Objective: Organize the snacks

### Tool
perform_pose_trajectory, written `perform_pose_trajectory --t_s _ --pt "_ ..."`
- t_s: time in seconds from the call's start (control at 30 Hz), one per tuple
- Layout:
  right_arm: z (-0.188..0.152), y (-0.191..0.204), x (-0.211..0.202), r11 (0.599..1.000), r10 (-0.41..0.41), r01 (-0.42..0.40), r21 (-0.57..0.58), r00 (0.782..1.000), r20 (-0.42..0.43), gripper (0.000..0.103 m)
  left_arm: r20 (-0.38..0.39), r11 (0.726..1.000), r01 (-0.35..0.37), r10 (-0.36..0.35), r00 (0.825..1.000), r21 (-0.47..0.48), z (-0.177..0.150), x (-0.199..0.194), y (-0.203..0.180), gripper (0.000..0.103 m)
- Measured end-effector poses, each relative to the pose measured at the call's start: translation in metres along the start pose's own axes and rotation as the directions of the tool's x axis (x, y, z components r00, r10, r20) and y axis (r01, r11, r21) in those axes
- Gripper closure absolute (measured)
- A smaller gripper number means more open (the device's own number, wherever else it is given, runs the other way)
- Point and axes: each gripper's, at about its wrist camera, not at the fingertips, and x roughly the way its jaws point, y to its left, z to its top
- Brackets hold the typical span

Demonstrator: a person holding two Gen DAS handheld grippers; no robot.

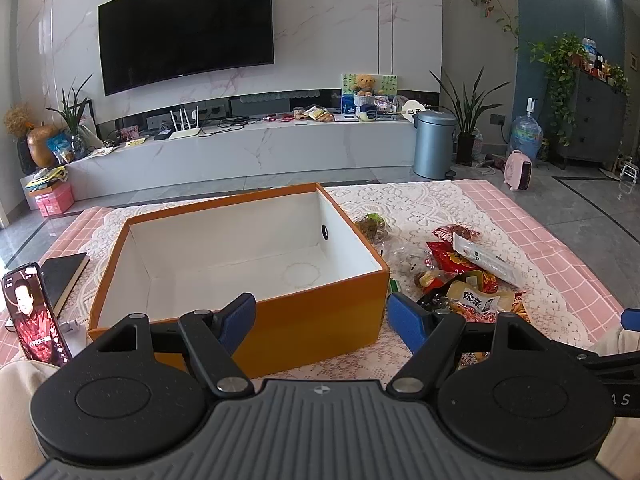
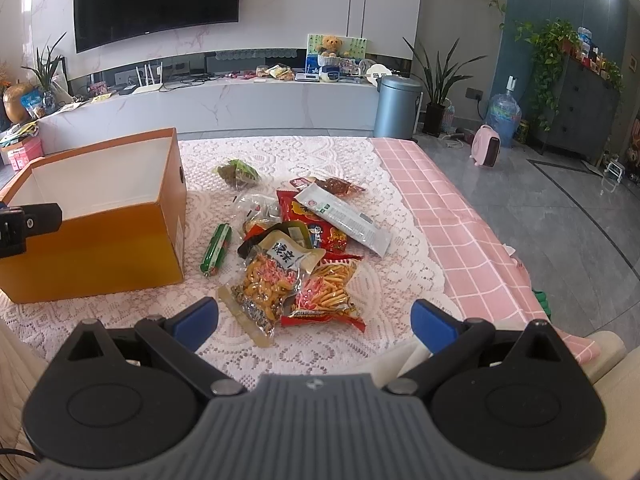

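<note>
The left gripper (image 1: 321, 320) is hanging with its jaws spread wide and nothing between them, its blue pads framing the near right corner of the orange box (image 1: 320, 320). The right gripper (image 2: 314, 322) is likewise gaping wide and gripping nothing, sitting low over the lace cloth (image 2: 360, 152) just short of the snack pile (image 2: 304, 248).

The nearest packets are lying right ahead of the right gripper: a clear crinkled bag of yellow-orange nuts (image 2: 260, 292) overlapping a red bag of thin fried sticks (image 2: 326, 296). Behind them, a long white flat packet (image 2: 344, 220) is resting slantwise across red foil bags. A green sausage-shaped stick (image 2: 216, 249) is lying apart, between the pile and the box, and a small bag of dark greens (image 2: 237, 173) is sitting farther back on its own.

The box is stiff cardboard, open-topped, white inside and holding nothing, with a round hole in its right wall. A phone (image 1: 34, 316) is leaning upright left of it, beside a dark notebook (image 1: 64, 276).

The pink checked tablecloth (image 2: 460, 232) is showing bare along the right edge, before the drop to grey floor.
</note>
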Motion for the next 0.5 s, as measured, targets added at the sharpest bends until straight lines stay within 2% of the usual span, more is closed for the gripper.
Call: perform_pose_trajectory --t_s 0.5 --pt "0.0001 -0.0006 0.0020 1.000 -0.001 0.001 0.006 1.000 -0.018 0.004 -0.006 1.000 0.000 0.000 1.000 0.000 -0.0006 0.0003 0.0007 0.014"
